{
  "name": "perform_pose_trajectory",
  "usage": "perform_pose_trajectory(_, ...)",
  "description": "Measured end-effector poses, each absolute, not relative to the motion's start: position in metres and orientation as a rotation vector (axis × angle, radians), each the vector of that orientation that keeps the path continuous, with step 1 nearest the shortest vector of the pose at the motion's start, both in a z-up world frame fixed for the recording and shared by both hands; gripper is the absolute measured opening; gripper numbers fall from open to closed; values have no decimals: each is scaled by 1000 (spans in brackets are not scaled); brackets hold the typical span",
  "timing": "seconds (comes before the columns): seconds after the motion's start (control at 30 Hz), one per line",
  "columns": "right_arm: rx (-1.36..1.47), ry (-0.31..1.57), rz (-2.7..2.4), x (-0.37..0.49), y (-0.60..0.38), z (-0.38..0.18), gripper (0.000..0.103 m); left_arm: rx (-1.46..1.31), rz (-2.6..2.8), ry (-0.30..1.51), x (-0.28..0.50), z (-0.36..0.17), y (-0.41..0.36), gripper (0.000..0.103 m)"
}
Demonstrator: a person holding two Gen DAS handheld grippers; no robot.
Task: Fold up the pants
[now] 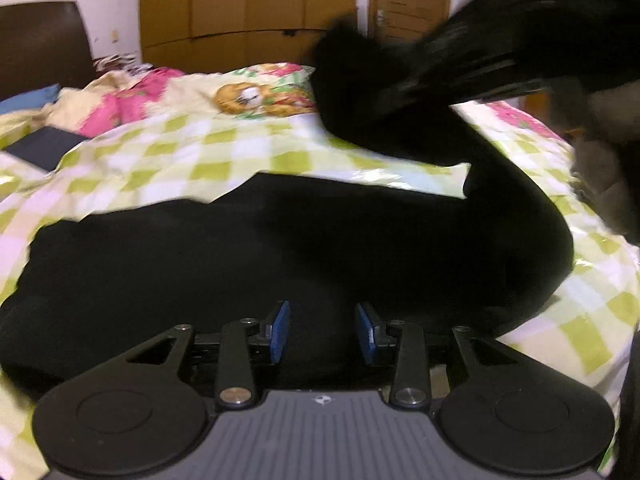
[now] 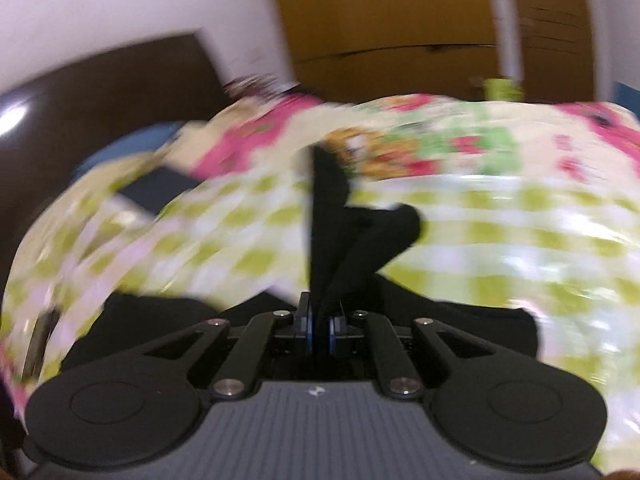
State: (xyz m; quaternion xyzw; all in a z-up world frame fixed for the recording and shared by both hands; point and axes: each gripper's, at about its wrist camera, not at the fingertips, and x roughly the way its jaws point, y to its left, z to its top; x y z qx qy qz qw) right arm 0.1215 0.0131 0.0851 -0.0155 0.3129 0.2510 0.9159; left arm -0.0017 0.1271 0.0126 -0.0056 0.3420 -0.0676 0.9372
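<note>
Black pants (image 1: 280, 248) lie across a green-and-white checked bedspread (image 1: 180, 160) in the left wrist view. One part of them curves up on the right into a lifted, blurred end (image 1: 360, 80). My left gripper (image 1: 322, 332) hovers low over the spread cloth, its blue pads (image 1: 280, 332) apart with nothing pinched between them. In the right wrist view my right gripper (image 2: 320, 332) is shut on a fold of the black pants (image 2: 332, 220), which rises from the jaws and hangs above the bed. That view is smeared by motion.
A pink floral quilt (image 1: 132, 100) is bunched at the far side of the bed. A flat dark blue item (image 1: 44, 144) lies at the left. Behind the bed stand a brown headboard (image 1: 40, 48) and a wooden wardrobe (image 1: 248, 0).
</note>
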Motion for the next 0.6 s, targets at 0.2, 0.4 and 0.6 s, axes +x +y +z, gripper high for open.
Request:
perform_pose_trajectory(0.2,-311,702,633,101,109,30,9,-66,-74,717,-20,4,163,50)
perform_pose_trajectory(0.4,-377,713,585,93,110,16,11,-85,-82,710,-23,-2,170,51)
perform_pose_trajectory(0.6,-340,719,567,98,117,17,15,-100,-84,686,-25,-1,175,52)
